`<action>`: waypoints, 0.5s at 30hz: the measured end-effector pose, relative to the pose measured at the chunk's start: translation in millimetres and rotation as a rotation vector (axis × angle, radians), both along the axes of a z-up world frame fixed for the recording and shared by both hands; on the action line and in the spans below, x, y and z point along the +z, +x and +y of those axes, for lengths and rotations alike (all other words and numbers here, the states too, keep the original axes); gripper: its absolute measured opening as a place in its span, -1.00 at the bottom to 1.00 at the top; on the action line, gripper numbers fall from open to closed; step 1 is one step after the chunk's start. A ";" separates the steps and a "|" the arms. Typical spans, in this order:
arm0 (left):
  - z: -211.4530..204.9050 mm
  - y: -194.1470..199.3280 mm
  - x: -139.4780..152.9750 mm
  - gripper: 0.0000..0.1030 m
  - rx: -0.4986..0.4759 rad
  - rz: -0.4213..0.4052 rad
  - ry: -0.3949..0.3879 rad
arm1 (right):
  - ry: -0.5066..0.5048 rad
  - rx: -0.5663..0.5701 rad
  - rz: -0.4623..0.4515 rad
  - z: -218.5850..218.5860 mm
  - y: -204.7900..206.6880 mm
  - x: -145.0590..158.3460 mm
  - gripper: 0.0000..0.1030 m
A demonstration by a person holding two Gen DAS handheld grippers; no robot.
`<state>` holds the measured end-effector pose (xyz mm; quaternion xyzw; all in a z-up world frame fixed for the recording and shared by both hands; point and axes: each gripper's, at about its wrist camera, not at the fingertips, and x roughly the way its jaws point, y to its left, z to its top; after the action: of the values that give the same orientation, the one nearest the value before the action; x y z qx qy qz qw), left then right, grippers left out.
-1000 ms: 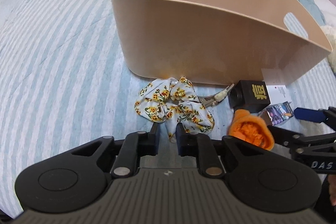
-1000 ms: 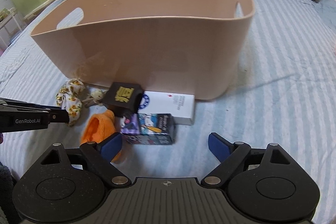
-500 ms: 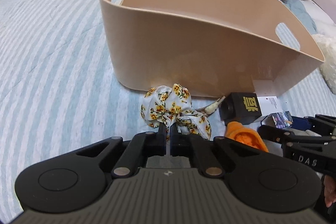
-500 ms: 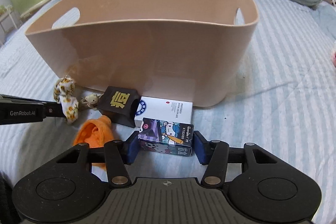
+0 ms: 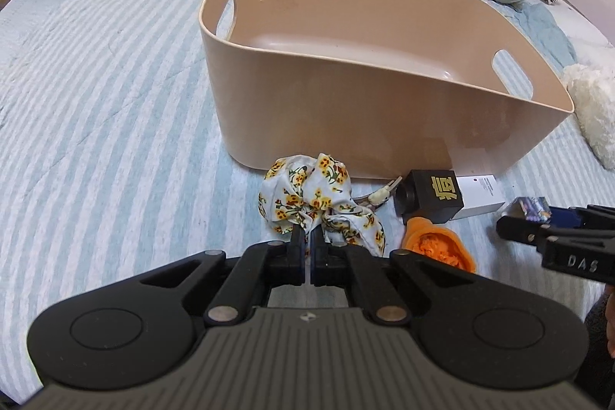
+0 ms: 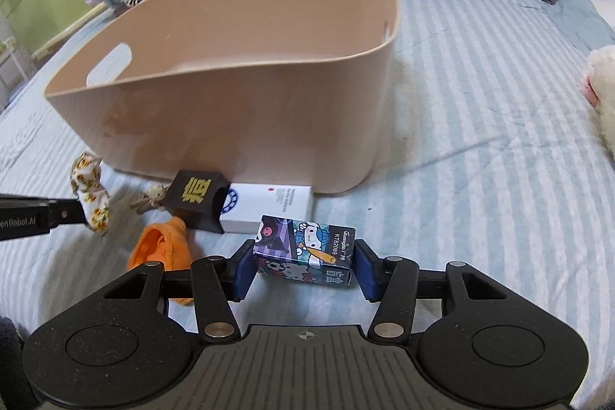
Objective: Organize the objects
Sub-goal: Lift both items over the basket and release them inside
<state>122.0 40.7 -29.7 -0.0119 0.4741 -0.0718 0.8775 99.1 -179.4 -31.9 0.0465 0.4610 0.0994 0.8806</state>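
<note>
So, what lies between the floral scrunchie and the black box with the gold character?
A small key lies on the bed between the floral scrunchie and the black box; the left wrist view shows it.

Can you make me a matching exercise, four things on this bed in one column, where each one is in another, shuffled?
1. floral scrunchie
2. cartoon box
3. orange cloth
4. beige bin

A. pinched in the right gripper
B. standing behind the small items
C. pinched in the left gripper
D. lying loose beside the black box

Pairs: 1-C, 2-A, 3-D, 4-B
</note>
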 end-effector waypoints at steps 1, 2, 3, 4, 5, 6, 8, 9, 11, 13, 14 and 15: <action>-0.9 -0.8 0.5 -0.95 -0.002 -0.001 0.002 | 0.005 -0.006 -0.004 -3.9 -1.3 1.0 -0.04; -2.7 -1.3 1.2 -0.95 -0.004 -0.003 0.004 | 0.009 -0.009 -0.007 -6.4 -1.3 1.7 -0.04; -1.7 -3.9 3.9 -0.95 -0.006 -0.005 0.006 | 0.012 -0.011 -0.008 -8.4 -1.8 2.5 -0.04; -2.4 -5.7 6.1 -0.95 -0.008 -0.010 0.007 | 0.016 -0.012 -0.011 -10.0 -2.1 3.3 -0.04; -1.7 -8.1 9.3 -0.95 -0.009 -0.017 0.007 | 0.021 -0.011 -0.013 -11.0 -2.8 4.8 -0.04; -0.5 -10.8 13.2 -0.95 -0.010 -0.024 0.006 | 0.025 -0.008 -0.019 -12.0 -4.0 7.3 -0.04; 0.3 -15.4 21.6 -0.95 -0.008 -0.044 0.005 | 0.026 0.002 -0.038 -15.4 -9.9 14.0 -0.04; 1.0 -17.8 26.8 -0.95 -0.006 -0.057 0.005 | 0.025 0.011 -0.053 -15.7 -11.8 19.1 -0.04; 2.6 -23.0 38.8 -0.95 -0.001 -0.089 0.005 | 0.025 0.023 -0.081 -13.7 -11.4 28.8 -0.04; 4.7 -27.1 52.0 -0.95 0.003 -0.123 0.006 | 0.033 0.029 -0.113 -13.7 -10.5 40.7 -0.04; 4.9 -27.9 59.0 -0.95 0.005 -0.142 0.008 | 0.040 0.031 -0.130 -11.1 -7.4 46.8 -0.04; 6.0 -28.1 66.1 -0.95 0.005 -0.162 0.010 | 0.048 0.032 -0.147 -15.5 -8.6 54.0 -0.04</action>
<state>94.0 46.7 36.4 -0.0031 0.4020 -0.0680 0.9131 90.5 -194.9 22.1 0.0528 0.3934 0.1276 0.9089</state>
